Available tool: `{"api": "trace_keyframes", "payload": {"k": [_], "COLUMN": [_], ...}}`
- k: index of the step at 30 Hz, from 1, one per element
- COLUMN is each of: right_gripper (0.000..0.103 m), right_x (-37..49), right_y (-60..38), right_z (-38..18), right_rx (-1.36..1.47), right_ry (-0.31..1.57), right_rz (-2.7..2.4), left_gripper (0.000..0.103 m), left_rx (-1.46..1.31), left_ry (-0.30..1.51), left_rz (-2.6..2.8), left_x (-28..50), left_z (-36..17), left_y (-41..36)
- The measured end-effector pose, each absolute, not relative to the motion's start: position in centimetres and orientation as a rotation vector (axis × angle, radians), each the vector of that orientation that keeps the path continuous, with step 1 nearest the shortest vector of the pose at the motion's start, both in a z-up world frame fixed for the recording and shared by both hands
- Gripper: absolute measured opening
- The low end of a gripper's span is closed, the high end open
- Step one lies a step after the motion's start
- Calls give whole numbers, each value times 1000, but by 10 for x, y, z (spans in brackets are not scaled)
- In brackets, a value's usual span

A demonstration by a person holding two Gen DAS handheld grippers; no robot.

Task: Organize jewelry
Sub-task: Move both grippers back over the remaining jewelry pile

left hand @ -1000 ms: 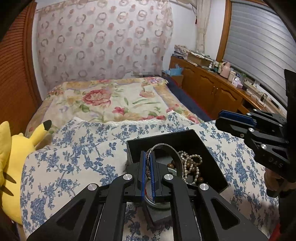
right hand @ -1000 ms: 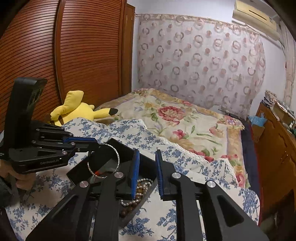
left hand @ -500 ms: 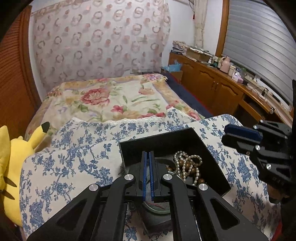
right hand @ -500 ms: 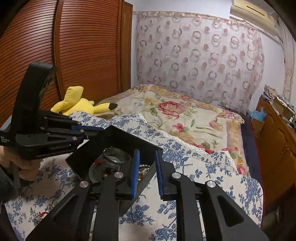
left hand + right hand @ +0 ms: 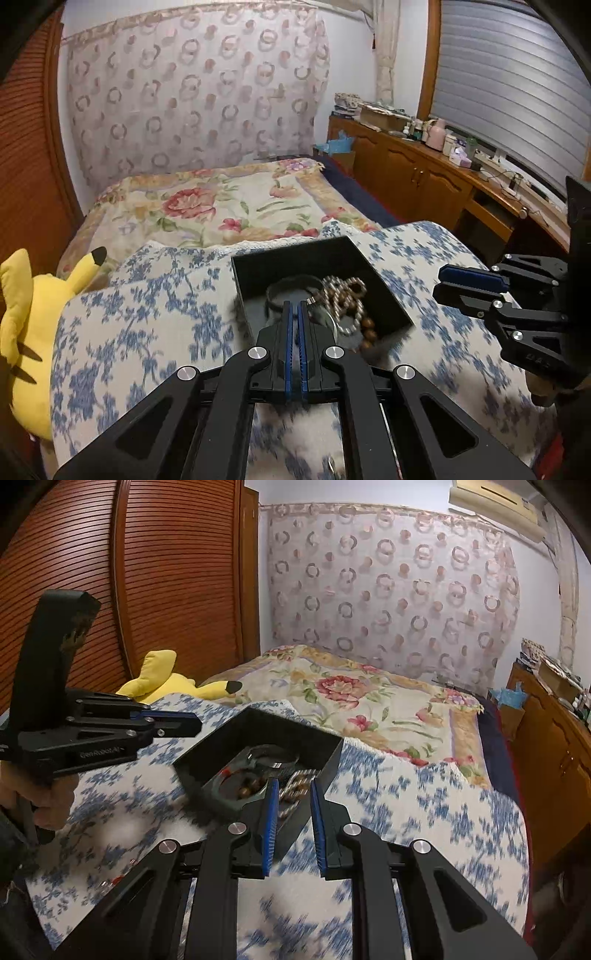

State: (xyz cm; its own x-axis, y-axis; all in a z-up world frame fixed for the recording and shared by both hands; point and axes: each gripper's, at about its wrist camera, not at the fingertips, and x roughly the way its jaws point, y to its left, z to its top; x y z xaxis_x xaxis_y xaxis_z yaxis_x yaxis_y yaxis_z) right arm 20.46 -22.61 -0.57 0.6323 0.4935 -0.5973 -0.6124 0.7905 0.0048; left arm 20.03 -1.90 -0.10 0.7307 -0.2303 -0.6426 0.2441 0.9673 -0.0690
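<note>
A black open jewelry box [image 5: 266,264] sits on a blue-flowered cloth; it also shows in the right wrist view [image 5: 207,755]. Inside lie a silver bangle [image 5: 291,286], pearl and brown bead strings [image 5: 349,299] and a dark bangle [image 5: 236,786]. My left gripper [image 5: 294,306] is shut and empty, just above the box's near edge. My right gripper [image 5: 291,786] is open and empty, at the box's right corner. Each gripper shows in the other's view, the right one [image 5: 465,282] and the left one [image 5: 173,723].
A yellow plush toy [image 5: 29,317] lies at the left edge of the cloth [image 5: 147,314]. A flowered bedspread [image 5: 221,206] lies beyond. Wooden cabinets [image 5: 424,177] with clutter stand to the right. A slatted wooden wardrobe [image 5: 166,572] stands to the left. Small jewelry pieces [image 5: 114,880] lie on the cloth.
My left gripper held the silver bangle upright over the box, then let it drop inside and pulled back, shut. The right gripper stayed open and drew back slightly.
</note>
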Motion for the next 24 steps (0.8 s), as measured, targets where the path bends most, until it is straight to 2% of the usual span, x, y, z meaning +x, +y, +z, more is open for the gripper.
{"api": "trace_keyframes", "payload": {"k": [12,15,22,24], "right_gripper": [19,19,19,19], "right_x": [141,129,103,97], "right_y": [-240,-243,-242,-240], "right_z": [-41,-49,-66,-71], "right_rx": [-181,-170,-178,-178], "right_ry": [706,725,769,782], "right_rz": [634,639,651,661], "left_gripper": [2,8,33,33], "left_rx": [12,0,-23,-22], "left_ry": [717,733,768,779], "left_rz": [-267,-268,-273,-273], "left_x": [118,103,76,72], "left_z": [-22,-30,-45,-49], "left_y": [-16,-13,-10,-11]}}
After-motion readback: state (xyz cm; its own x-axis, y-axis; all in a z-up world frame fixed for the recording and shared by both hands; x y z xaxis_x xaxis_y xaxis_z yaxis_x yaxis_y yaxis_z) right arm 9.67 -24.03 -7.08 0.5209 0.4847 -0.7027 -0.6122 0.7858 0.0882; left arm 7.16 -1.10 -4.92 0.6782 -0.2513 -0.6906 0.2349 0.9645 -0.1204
